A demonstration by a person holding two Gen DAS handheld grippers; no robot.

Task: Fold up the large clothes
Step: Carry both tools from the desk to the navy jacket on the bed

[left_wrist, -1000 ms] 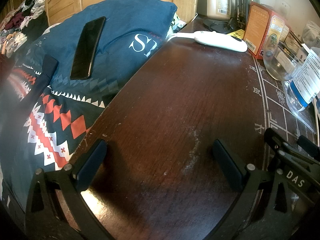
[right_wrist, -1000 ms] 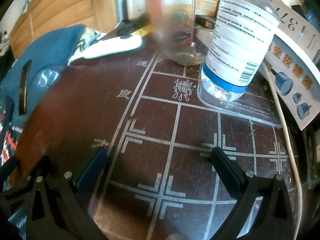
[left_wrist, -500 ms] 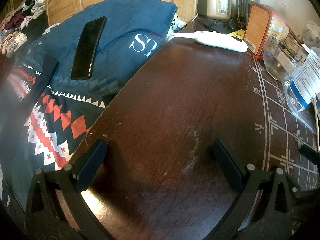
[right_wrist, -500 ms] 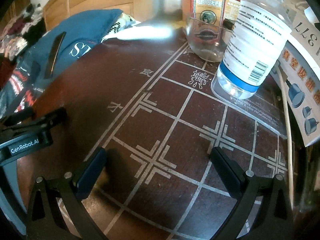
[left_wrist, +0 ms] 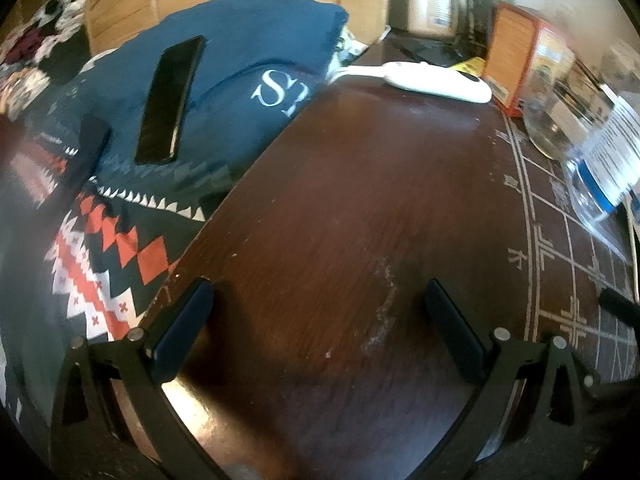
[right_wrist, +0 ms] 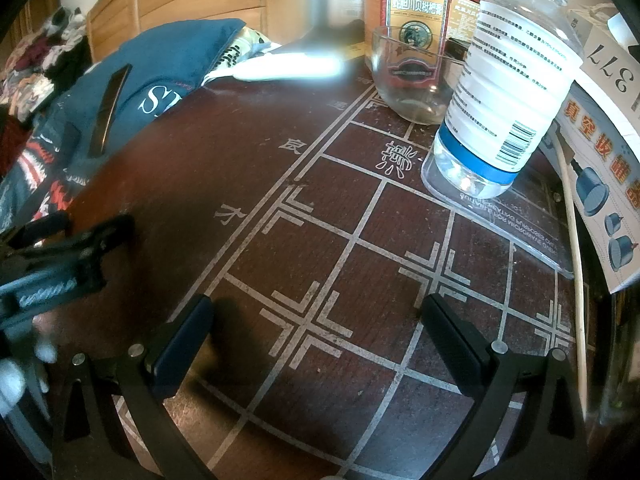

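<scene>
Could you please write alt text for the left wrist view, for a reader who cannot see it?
The open left gripper hovers over a bare stretch of dark wooden table, holding nothing. To its left lies a blue patterned cloth with a black phone on top. A white device, an orange box, a glass jar and a plastic bottle stand at the far right.

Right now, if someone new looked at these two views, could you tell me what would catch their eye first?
Probably the dark wooden table inlaid with a pale Chinese chess grid, under both open grippers, the left gripper and right gripper. Next, the navy patterned blanket heaped at the table's left edge, a black phone lying on it. On the right stands a large clear plastic bottle beside a glass jar.
</scene>
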